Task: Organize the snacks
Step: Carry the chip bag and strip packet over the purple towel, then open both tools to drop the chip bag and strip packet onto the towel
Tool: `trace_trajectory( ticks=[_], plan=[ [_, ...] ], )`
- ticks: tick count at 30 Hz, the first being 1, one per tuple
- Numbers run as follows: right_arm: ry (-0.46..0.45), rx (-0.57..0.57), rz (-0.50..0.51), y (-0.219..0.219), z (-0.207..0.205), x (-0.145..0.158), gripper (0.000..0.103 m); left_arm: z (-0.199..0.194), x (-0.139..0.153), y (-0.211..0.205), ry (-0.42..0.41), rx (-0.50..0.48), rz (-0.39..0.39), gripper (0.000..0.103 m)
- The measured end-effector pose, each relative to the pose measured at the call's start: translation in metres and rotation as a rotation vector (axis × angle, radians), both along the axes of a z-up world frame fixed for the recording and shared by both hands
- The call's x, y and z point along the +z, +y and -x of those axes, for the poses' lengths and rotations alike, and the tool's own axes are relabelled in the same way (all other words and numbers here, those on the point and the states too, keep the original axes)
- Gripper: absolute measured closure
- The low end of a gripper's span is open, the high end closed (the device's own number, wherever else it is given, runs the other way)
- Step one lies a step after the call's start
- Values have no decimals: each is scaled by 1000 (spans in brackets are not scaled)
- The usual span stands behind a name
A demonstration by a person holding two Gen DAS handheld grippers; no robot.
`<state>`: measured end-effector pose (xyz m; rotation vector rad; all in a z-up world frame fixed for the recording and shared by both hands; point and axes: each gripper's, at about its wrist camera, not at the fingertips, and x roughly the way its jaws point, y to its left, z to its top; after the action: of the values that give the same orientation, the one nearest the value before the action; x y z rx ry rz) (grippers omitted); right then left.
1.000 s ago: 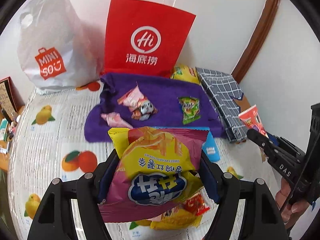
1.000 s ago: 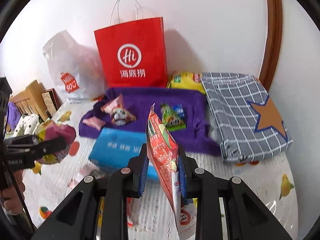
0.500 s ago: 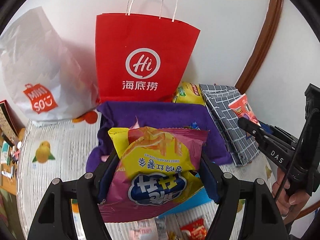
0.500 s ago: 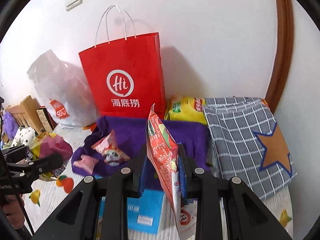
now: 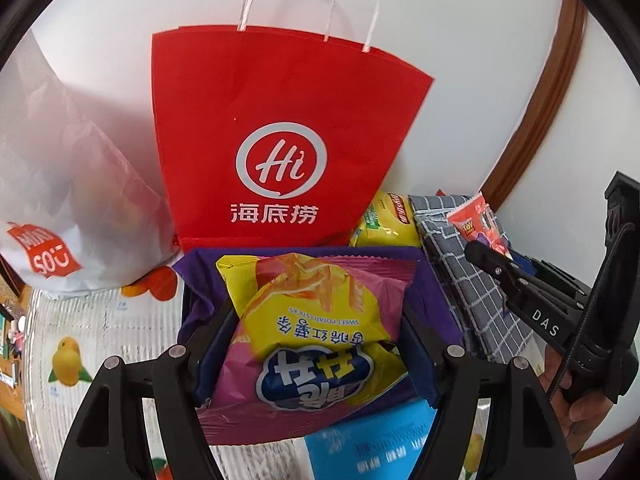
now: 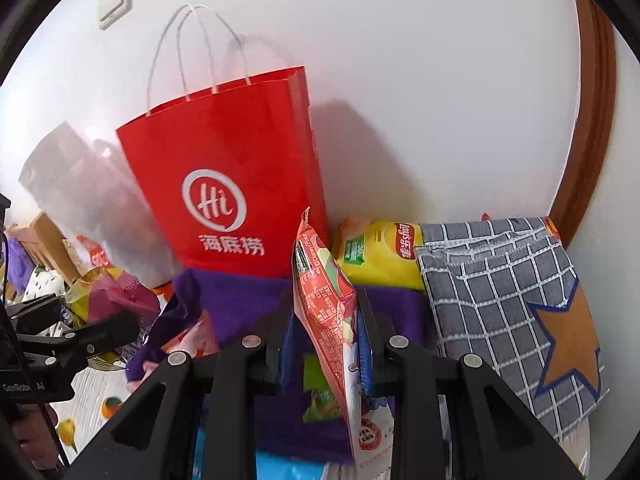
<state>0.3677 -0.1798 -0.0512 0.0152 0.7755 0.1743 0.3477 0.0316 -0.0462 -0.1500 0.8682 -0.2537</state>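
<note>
My left gripper [image 5: 316,344] is shut on a pink and yellow sweet potato sticks bag [image 5: 312,336] and holds it in the air before the red Hi paper bag [image 5: 280,140]. My right gripper [image 6: 326,332] is shut on a thin red Toy Story snack packet [image 6: 328,312], held upright. The packet also shows in the left wrist view [image 5: 476,224]. The red paper bag [image 6: 228,188] stands against the wall, and I cannot see into it. The chip bag in my left gripper shows at the left of the right wrist view [image 6: 116,292].
A purple cloth [image 6: 240,300] with small snacks lies below the red bag. A yellow Lay's bag [image 6: 380,252] leans by the wall. A grey checked cushion [image 6: 508,300] is at the right. A white Miniso bag [image 5: 60,184] stands at the left. A blue pack [image 5: 372,448] lies on the fruit-print tablecloth [image 5: 80,344].
Both grippers have risen and moved closer to the red paper bag with their snacks still held. The bag now fills more of both views.
</note>
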Motion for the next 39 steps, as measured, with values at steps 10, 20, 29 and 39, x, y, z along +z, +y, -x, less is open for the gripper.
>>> trace_trajectory(
  ticks=[10,20,29,39],
  plan=[
    [90,-14,40,-5,-28,-41,76,-29,-41,13,62,35,-27,30],
    [162,13,84,1,-41,-74,76,-40,-60,19,108,38,-15,30],
    [197,7,96,-4,-48,-85,76,-40,-60,17,113,24,-12,30],
    [227,9,114,-4,-53,-92,76,-40,-63,10,121,8,-22,30]
  ],
)
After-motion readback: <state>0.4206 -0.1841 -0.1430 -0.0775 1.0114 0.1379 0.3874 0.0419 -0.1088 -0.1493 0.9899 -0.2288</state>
